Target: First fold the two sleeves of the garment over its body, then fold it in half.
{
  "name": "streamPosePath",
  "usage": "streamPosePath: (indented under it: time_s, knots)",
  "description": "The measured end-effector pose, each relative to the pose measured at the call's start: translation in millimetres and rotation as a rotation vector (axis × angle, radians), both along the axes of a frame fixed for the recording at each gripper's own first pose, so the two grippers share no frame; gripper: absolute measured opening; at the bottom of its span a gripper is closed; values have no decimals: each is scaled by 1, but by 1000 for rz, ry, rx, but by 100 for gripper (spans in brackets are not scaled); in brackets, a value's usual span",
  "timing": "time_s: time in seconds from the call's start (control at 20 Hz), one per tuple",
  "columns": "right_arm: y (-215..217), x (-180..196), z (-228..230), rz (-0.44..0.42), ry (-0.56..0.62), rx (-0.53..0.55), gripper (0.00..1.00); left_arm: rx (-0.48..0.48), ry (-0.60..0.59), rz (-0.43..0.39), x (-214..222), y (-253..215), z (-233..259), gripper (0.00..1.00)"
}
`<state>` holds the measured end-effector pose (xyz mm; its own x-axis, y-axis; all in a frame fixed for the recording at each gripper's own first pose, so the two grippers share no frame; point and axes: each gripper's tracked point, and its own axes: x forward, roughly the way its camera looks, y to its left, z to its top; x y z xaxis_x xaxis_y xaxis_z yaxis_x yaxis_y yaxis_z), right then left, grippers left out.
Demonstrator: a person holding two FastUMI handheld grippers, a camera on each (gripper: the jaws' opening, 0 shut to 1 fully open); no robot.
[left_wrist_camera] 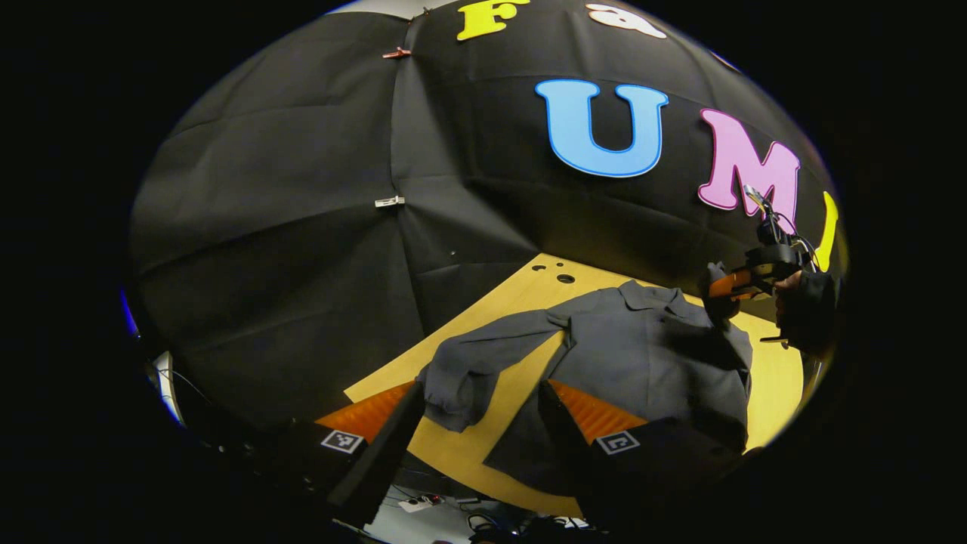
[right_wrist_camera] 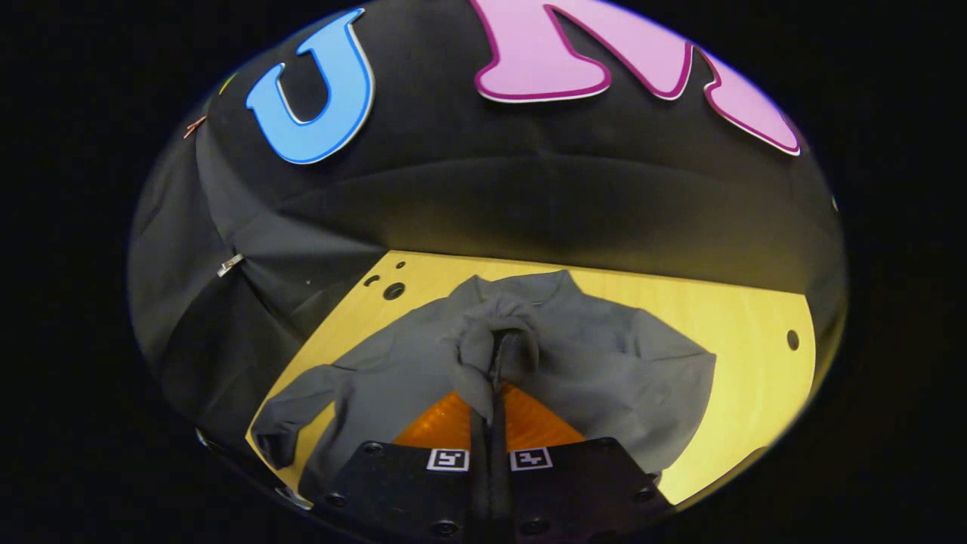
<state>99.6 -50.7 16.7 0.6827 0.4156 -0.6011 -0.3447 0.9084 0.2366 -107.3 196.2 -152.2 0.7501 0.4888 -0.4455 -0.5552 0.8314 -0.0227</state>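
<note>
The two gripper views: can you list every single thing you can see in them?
Garment: one, grey, lying on the table; its collar points toward the back wall.
Spread sleeve: one, grey, lying out to the side on the table, not folded over yet.
Pinched sleeve: one, grey, bunched over the garment's body between the right gripper's fingers.
Table: one, yellow wood, with small round holes near its back corners.
Wall cloth: black, behind the table, held by small clips.
Left gripper: one, open, low over the table's near edge beside the spread sleeve.
Right gripper: one, shut on the pinched sleeve.
Hand: one, in a dark glove, holding the right gripper in the left gripper view.
</note>
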Motion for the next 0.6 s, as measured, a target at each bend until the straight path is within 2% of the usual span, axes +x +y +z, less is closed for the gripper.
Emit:
streamPosePath:
  time_s: [0.25, 0.45, 0.6]
  knots:
    - [60, -20, 0, 41, 75, 193, 5, -16, 11, -33, 3, 4, -8, 96]
    - [94, -28, -23, 10, 166, 318, 5, -29, 24, -45, -2, 6, -16, 96]
    - [106, -35, -46, -37, 248, 369, 6, -40, 40, -30, -7, 13, -27, 96]
